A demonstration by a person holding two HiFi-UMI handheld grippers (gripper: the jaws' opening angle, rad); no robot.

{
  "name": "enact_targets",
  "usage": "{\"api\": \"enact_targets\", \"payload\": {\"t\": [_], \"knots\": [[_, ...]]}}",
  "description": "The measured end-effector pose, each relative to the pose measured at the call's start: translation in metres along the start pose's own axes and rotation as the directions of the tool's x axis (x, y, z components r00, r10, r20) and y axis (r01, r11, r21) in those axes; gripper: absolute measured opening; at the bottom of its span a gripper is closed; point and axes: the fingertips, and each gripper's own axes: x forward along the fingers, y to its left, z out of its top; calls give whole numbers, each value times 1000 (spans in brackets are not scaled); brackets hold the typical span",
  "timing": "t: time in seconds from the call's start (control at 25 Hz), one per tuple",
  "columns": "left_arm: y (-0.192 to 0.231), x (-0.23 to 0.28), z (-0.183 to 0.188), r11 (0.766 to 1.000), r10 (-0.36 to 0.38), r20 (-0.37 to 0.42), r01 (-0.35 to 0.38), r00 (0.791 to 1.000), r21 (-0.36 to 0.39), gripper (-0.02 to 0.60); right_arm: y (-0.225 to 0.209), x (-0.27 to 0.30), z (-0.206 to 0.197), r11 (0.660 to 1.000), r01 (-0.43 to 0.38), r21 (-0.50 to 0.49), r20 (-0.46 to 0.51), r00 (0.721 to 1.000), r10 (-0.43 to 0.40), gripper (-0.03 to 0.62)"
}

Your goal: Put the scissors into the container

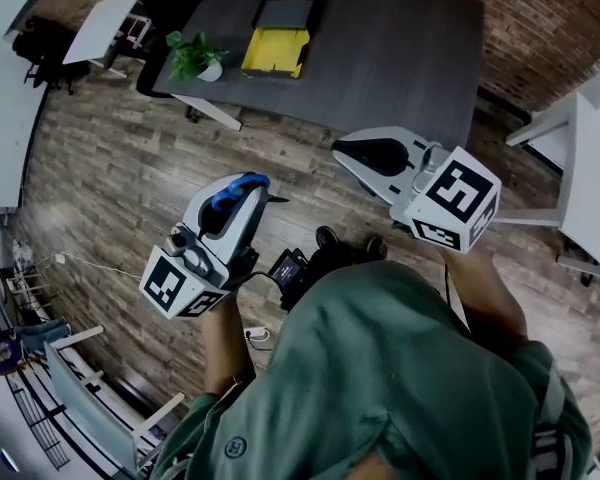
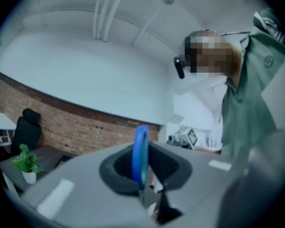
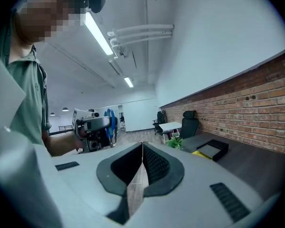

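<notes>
My left gripper [image 1: 252,194] is shut on a pair of scissors with a blue handle [image 1: 236,188], held over the wooden floor. In the left gripper view the blue handle loop [image 2: 141,152] stands upright between the dark pads of my left gripper [image 2: 145,167]. My right gripper [image 1: 352,154] hangs to the right near the table's edge; its jaws [image 3: 142,161] meet with nothing between them. A yellow container [image 1: 276,50] lies on the dark table [image 1: 400,48] ahead, with a black tray [image 1: 288,10] right behind it. The right gripper view also shows the scissors [image 3: 109,120] and the container [image 3: 203,152].
A small potted plant [image 1: 195,56] stands at the table's left end, next to the container. White desks [image 1: 100,23] and a dark chair [image 1: 40,43] are at the left, another white table [image 1: 590,158] at the right. A brick wall [image 1: 560,28] lies beyond.
</notes>
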Motion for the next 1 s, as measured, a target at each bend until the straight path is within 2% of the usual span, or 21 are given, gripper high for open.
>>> {"api": "enact_targets", "payload": {"t": [0.64, 1.0], "knots": [[111, -15, 20, 993, -112, 49, 113, 992, -15, 46, -37, 88, 30, 993, 119, -21, -24, 993, -120, 6], [148, -12, 17, 985, -166, 46, 167, 985, -36, 46, -52, 118, 33, 988, 156, -11, -37, 987, -156, 6]]}}
